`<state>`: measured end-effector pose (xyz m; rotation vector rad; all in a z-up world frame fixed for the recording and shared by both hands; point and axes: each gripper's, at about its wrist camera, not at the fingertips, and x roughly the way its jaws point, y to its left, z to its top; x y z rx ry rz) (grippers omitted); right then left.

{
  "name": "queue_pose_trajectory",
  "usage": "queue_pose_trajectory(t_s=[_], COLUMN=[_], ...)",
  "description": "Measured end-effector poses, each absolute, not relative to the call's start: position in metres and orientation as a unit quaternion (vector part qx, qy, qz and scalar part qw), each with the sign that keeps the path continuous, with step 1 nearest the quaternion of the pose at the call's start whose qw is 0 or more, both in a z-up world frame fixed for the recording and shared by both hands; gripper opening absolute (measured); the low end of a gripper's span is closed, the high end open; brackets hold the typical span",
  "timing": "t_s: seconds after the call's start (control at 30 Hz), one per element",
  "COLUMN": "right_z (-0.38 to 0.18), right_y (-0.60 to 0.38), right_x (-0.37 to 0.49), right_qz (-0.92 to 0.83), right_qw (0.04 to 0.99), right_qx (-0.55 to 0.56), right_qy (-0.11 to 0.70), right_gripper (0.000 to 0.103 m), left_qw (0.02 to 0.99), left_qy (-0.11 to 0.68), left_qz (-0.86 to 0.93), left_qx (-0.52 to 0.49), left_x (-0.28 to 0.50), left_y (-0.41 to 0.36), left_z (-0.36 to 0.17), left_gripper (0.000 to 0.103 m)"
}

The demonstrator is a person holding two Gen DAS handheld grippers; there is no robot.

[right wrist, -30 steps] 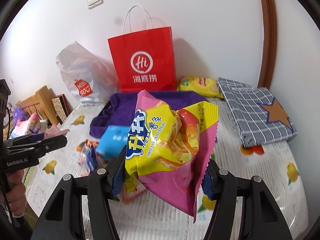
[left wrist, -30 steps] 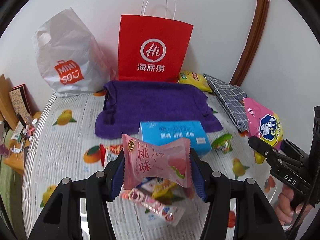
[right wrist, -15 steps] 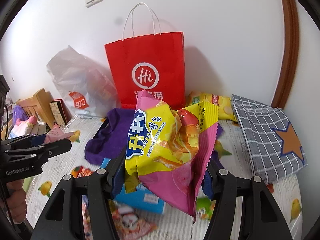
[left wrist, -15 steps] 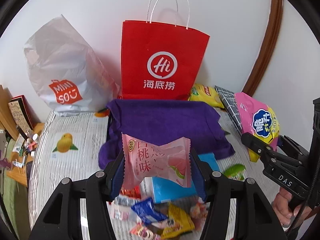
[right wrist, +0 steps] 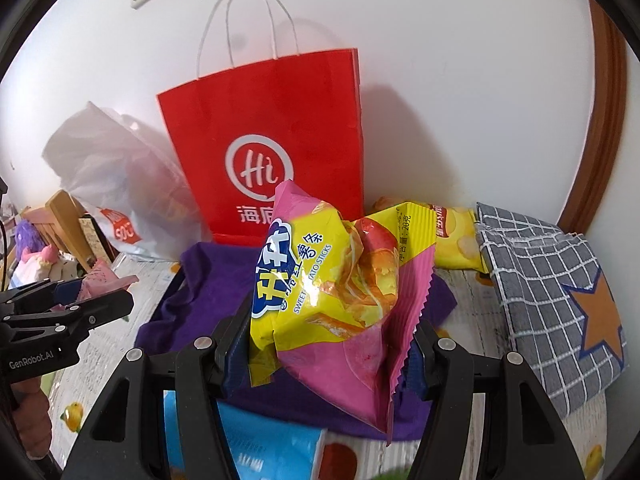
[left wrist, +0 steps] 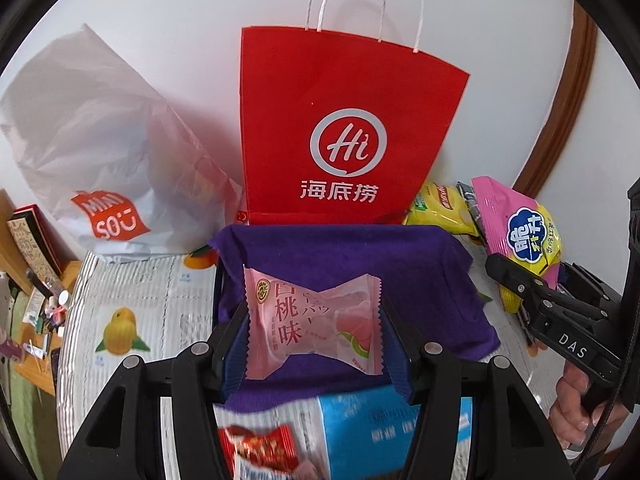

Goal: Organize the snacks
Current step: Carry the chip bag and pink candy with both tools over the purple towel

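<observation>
Left gripper (left wrist: 314,330) jaws pinch the pink peach-flavour packet (left wrist: 312,326) by its side edges; right gripper (right wrist: 328,344) jaws pinch the sweet potato sticks bag (right wrist: 332,292). Both hang above the purple cloth (left wrist: 432,280) before the red paper bag (left wrist: 344,136). Judged light, crinkly, air-puffed, contents crushable: grip the seams, not the belly.

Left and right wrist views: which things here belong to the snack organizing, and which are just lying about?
Belonging to the job:
- pink peach snack pack, clamped in the left gripper
- sweet potato sticks bag, clamped in the right gripper
- purple cloth tray
- red paper bag
- yellow chip bag
- blue box

Lying about:
- white plastic bag
- checked grey cloth
- desk clutter
</observation>
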<state>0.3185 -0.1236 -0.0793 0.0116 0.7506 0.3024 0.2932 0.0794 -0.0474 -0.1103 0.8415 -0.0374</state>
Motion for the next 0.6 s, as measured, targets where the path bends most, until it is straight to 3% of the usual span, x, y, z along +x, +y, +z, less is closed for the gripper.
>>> queue_pose_trajectory(t_s=[0.6], right_z=[-0.155], right_y=[-0.12], right_x=[0.393], right_qz=[0.132], right_qw=[0.888], right_qx=[-0.002], right_qy=[0.44], right_gripper=[0.062], left_qw=[0.873], left_qy=[0.485], left_qz=[-0.02], left_qx=[-0.044], left_x=[0.377], left_y=[0.085], left_z=[-0.122], left_gripper=[0.056])
